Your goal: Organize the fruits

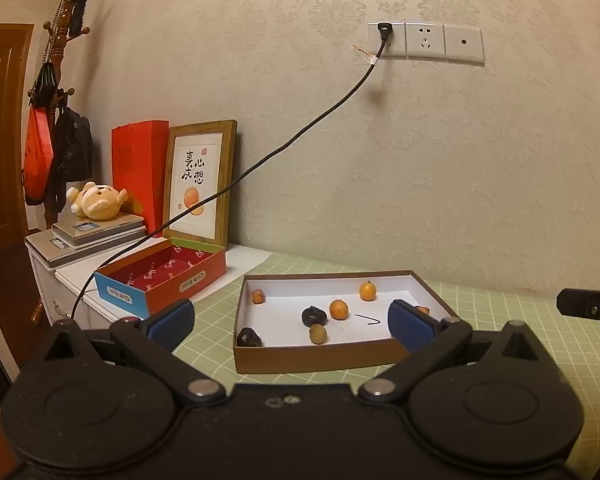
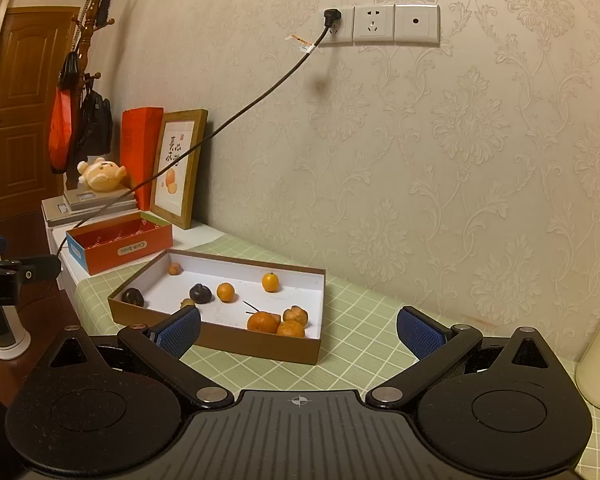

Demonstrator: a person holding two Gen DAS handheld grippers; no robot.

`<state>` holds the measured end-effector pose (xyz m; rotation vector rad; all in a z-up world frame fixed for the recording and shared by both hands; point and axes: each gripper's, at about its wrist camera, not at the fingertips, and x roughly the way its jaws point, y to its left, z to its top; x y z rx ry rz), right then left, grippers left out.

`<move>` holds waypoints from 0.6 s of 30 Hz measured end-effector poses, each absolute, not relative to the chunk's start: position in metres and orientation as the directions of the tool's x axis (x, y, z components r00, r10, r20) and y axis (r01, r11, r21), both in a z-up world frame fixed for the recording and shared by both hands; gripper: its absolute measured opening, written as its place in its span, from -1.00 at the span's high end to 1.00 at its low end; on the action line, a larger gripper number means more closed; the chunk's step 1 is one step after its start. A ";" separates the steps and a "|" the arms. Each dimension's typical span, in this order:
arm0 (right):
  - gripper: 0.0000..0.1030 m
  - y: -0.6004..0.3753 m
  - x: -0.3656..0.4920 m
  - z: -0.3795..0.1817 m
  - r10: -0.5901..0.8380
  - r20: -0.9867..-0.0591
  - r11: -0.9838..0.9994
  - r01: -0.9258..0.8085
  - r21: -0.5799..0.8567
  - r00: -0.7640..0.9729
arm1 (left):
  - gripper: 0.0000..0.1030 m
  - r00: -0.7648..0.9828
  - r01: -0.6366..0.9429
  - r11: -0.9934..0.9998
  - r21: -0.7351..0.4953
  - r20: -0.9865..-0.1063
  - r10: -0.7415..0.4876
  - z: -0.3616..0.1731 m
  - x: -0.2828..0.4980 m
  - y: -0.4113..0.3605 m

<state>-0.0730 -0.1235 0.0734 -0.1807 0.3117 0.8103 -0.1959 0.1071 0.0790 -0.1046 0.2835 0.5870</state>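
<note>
- Left claw (image 1: pixel 292 322) hangs wide apart, holding nothing, just before the near wall of the brown tray (image 1: pixel 316 356).
- Right claw (image 2: pixel 298 330) gapes wide too, empty, above the green-checked desk (image 2: pixel 364 344) by the tray's near right corner.
- In the tray: three oranges (image 2: pixel 278 324) bunched in that corner, two dark fruits (image 1: pixel 314 316) and small kumquats (image 1: pixel 367 291) scattered toward the left and far sides.
- A red box (image 1: pixel 162 280) sits at the desk's far left edge.
</note>
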 end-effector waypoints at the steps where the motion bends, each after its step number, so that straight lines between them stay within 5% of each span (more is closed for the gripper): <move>1: -1.00 -0.124 -0.073 0.074 0.682 -0.340 0.677 -0.735 -0.039 0.647 | -0.89 0.796 -0.558 0.829 -0.016 -0.294 0.530 0.079 -0.196 0.107; 18: -1.00 -0.124 -0.070 0.075 0.680 -0.344 0.681 -0.732 -0.029 0.647 | -0.89 0.790 -0.561 0.828 -0.003 -0.299 0.535 0.078 -0.194 0.106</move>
